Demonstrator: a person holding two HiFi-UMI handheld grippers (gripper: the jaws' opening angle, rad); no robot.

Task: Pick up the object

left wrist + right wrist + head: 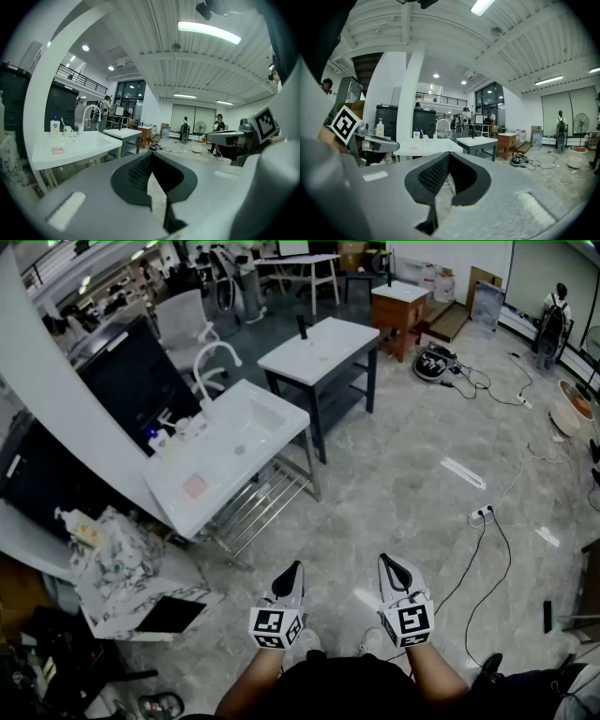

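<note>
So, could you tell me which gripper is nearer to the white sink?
Left. The left gripper is below and right of the white sink in the head view; the right gripper sits farther right, beyond it.

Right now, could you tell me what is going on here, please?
A person stands on the grey marbled floor with a hand-held gripper in each hand. The left hand-held gripper and the right hand-held gripper are both shut and empty. Nothing is picked up yet; the white washbasin stand with its pink soap bar is ahead on the left, untouched.
</note>
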